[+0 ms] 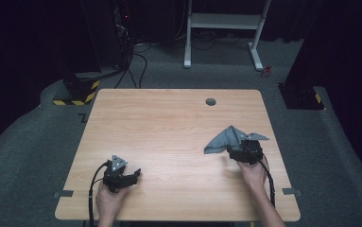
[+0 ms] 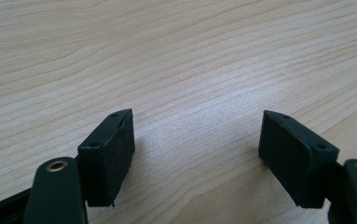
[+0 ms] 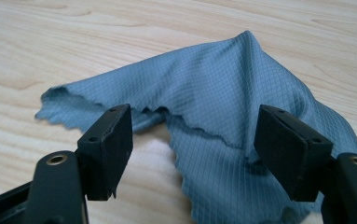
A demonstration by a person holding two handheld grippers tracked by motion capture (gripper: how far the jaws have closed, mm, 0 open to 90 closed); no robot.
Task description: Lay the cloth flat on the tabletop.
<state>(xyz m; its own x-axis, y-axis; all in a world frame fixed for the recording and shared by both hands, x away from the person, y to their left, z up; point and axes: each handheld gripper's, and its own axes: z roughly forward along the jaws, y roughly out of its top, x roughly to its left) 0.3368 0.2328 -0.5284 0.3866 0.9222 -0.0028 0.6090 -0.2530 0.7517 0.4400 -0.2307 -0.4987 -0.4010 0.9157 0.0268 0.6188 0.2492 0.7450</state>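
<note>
A grey-blue cloth (image 1: 226, 138) lies crumpled on the right part of the wooden table (image 1: 169, 127). In the right gripper view the cloth (image 3: 223, 98) has a fine grid weave and a scalloped edge, folded over itself. My right gripper (image 1: 237, 152) sits at the cloth's near edge, open; its jaws (image 3: 192, 154) stand wide apart with cloth lying between and just beyond them, not pinched. My left gripper (image 1: 132, 176) rests low near the front left of the table, open, with bare wood between its jaws (image 2: 197, 154).
A small round grommet hole (image 1: 211, 101) sits near the table's far edge. Beyond the table stand a white desk frame (image 1: 223, 28), cables on the floor and a black-and-yellow striped base (image 1: 77, 94).
</note>
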